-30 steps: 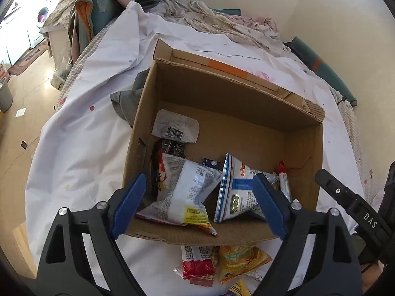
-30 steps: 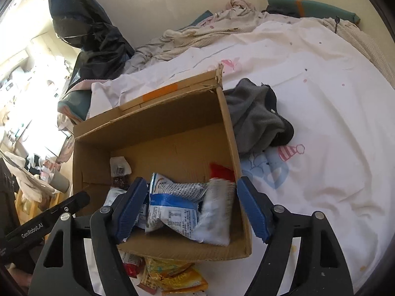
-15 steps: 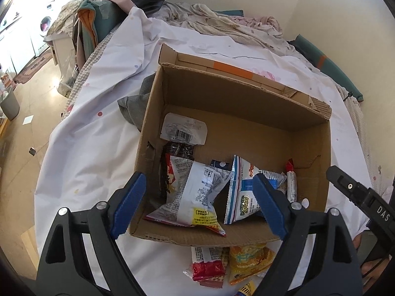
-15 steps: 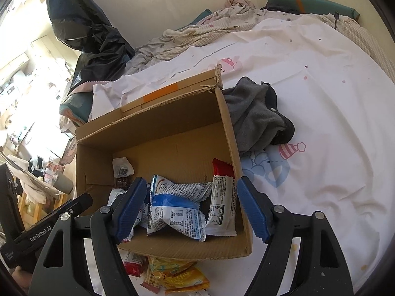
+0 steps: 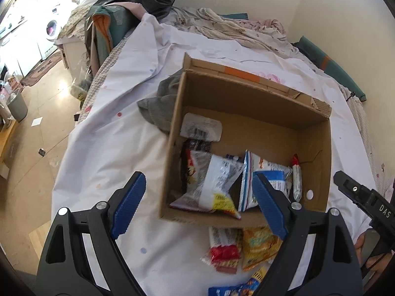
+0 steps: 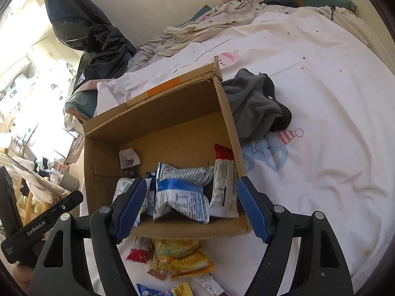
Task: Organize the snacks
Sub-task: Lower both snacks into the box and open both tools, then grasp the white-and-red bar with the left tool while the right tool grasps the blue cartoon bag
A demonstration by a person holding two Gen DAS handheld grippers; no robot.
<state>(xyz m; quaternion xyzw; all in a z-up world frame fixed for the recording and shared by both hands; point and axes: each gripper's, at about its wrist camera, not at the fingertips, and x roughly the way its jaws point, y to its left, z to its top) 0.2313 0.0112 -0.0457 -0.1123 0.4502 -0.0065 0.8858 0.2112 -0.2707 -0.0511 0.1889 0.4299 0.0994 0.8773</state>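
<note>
The left gripper [image 5: 197, 204] is held above the near edge of the cardboard box [image 5: 321, 148], tilted down toward it, with its blue-padded jaws spread wide and nothing between them. The right gripper [image 6: 190, 207] is likewise held over the near wall of the box [image 6: 103, 172], angled downward, its jaws released and empty. The box is seen resting on a white bed sheet [image 5: 111, 135], with a grey cloth [image 6: 254, 103] lying against one outer wall. Inside the box, several snack packets are gathered toward the near side: a white-and-blue packet [image 6: 182, 197], a red-topped bar [image 6: 223, 185] leaning against the side wall, a white packet with a yellow corner [image 5: 209, 185], and a flat white packet with a barcode [image 5: 201, 129] farther back. Outside the box, just beside its near wall, a red-ended packet [image 5: 224, 249] and a yellow packet [image 5: 259, 246] are seen lying on the sheet.
</note>
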